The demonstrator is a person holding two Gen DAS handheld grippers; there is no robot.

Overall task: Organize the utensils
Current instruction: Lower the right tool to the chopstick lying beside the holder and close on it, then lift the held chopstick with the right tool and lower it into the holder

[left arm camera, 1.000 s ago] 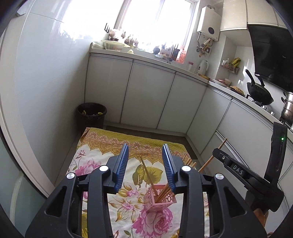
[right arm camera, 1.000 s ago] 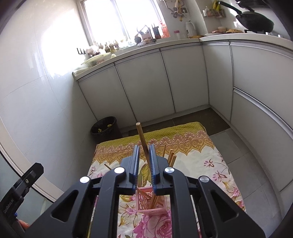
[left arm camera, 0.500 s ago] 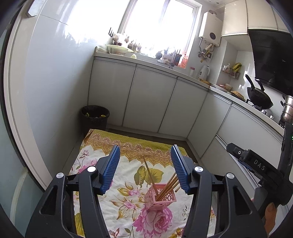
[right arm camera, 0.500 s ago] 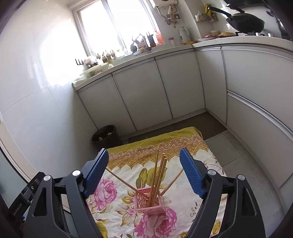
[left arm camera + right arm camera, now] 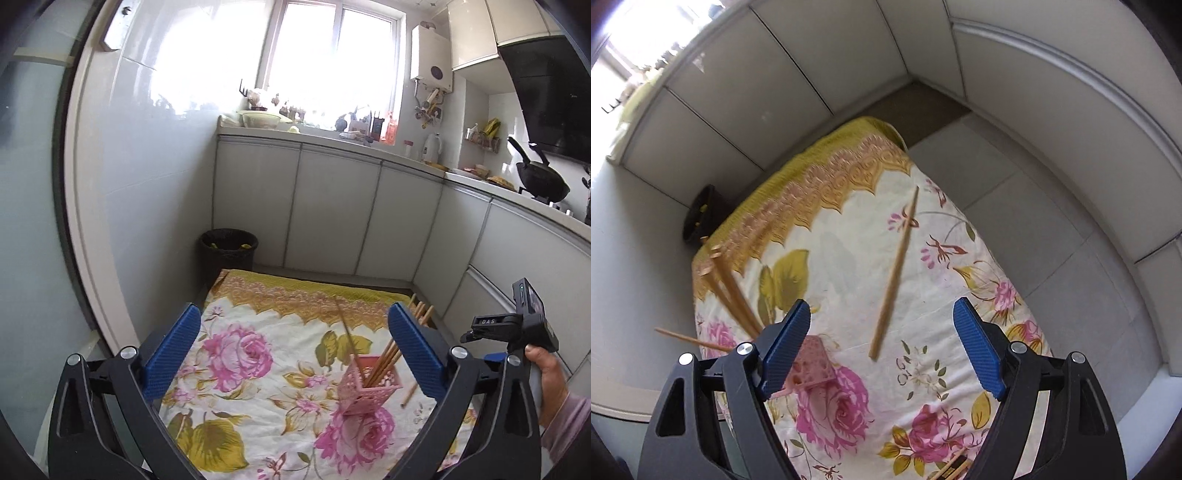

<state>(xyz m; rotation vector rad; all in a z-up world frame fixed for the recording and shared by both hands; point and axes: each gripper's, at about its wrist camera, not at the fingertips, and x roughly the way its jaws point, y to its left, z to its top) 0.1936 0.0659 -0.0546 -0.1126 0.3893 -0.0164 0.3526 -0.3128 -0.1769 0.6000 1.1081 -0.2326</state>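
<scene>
A pink lattice holder (image 5: 369, 386) stands on the floral cloth (image 5: 258, 350) with several wooden chopsticks (image 5: 384, 360) leaning in it. In the right wrist view the holder (image 5: 812, 365) sits behind the left finger, chopsticks (image 5: 731, 295) sticking out. One loose chopstick (image 5: 895, 271) lies on the cloth ahead of my right gripper (image 5: 882, 345), which is open and empty. More chopstick ends (image 5: 955, 467) show at the bottom edge. My left gripper (image 5: 293, 354) is open and empty above the cloth, left of the holder.
A black waste bin (image 5: 229, 249) stands at the cloth's far left corner. White cabinets (image 5: 332, 214) line the back and right. The right hand-held gripper (image 5: 517, 332) shows at the right of the left wrist view. Grey floor tiles (image 5: 1034, 192) lie right of the cloth.
My right gripper, shut on a chopstick a second ago, opened over the holder, then tilted down and right toward the loose chopstick. My left gripper opened wider and drew back left.
</scene>
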